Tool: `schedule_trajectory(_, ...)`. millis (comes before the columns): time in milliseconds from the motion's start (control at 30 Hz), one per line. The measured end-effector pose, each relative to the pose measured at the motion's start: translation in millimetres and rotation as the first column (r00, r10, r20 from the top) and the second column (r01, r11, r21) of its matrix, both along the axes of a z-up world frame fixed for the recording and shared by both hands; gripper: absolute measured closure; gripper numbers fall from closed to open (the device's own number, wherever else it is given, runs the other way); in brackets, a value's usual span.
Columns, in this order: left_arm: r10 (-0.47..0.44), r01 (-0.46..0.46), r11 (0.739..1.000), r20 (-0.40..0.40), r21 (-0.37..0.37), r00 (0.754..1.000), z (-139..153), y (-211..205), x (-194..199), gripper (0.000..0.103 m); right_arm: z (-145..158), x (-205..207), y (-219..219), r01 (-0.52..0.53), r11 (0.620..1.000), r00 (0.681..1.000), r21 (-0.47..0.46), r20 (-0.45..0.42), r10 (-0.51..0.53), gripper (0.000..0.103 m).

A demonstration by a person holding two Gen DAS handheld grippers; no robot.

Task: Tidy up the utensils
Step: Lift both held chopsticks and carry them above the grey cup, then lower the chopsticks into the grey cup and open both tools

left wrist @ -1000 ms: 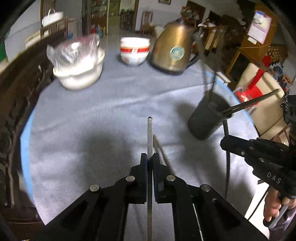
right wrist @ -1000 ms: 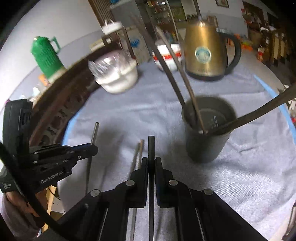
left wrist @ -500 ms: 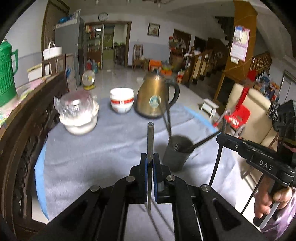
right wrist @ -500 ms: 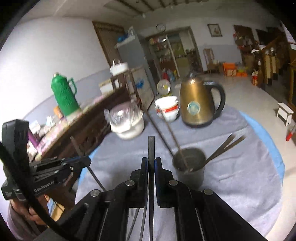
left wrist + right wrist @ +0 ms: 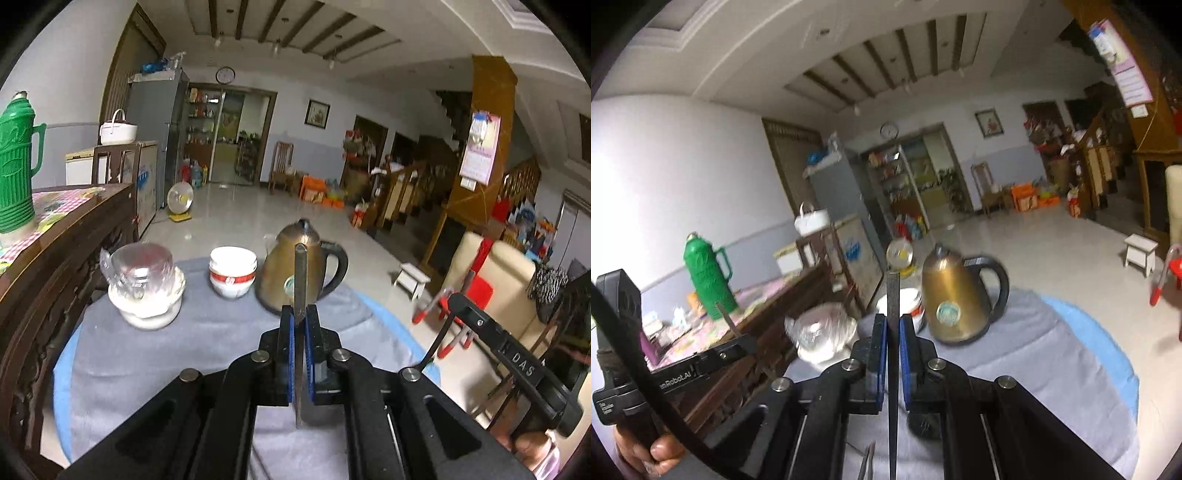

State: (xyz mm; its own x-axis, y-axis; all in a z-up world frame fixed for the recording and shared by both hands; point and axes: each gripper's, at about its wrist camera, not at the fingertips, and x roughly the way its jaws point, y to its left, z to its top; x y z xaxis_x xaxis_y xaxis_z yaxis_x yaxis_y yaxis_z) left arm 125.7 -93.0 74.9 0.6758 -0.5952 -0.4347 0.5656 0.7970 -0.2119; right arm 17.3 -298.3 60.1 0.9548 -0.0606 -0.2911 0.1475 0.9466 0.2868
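Note:
My left gripper is shut on a grey metal chopstick that stands up between its blue pads, high above the grey tablecloth. Off to its right, my right gripper is seen with a dark chopstick slanting down from it. In the right wrist view, my right gripper is shut on that dark chopstick. My left gripper is at the left with its stick poking up. The dark utensil cup shows only as a sliver behind the right fingers.
A brass kettle, stacked white bowls and a plastic-wrapped bowl stand at the table's far side. A carved wooden sideboard with a green thermos borders the left. More chopstick tips lie on the cloth.
Both grippers have risen and tilted upward with their chopsticks still held. The table and the utensil cup have sunk low in both views, and the room now fills them.

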Motion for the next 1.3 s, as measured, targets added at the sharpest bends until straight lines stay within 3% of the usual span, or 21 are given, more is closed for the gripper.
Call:
schedule_trajectory(333, -0.002, 0.004, 0.999, 0.044, -0.045, 0.999, 4.6, -37.7, 8.3, 0.098, 2.6, 17.4, -19.8, 0.143, 0.989, 0.986, -0.024, 0.095, -0.14, 0.096)
schedule_trajectory(633, 0.011, -0.01, 1.0, 0.059, -0.02, 0.998, -12.8, -58.4, 8.7, 0.098, -15.2, 28.0, -23.1, 0.205, 0.978, 0.975, -0.049, 0.103, -0.199, 0.095)
schedule_trajectory(900, 0.013, -0.014, 1.0, 0.076, 0.012, 0.997, -25.9, -71.8, 4.4, 0.097, -13.2, 27.5, -15.6, 0.245, 0.965, 0.962, -0.089, 0.145, -0.231, 0.096)
schedule_trajectory(1033, 0.021, -0.022, 1.0, 0.062, 0.022, 0.998, -35.4, -75.3, 6.0, 0.097, -21.5, 34.7, -13.7, 0.239, 0.965, 0.966, -0.111, 0.123, -0.225, 0.095)
schedule_trajectory(1300, 0.026, -0.026, 0.998, 0.005, 0.051, 1.0, -63.5, -78.6, 7.7, 0.097, -42.2, 29.8, -23.6, 0.218, 0.974, 0.975, -0.064, 0.062, -0.214, 0.096)
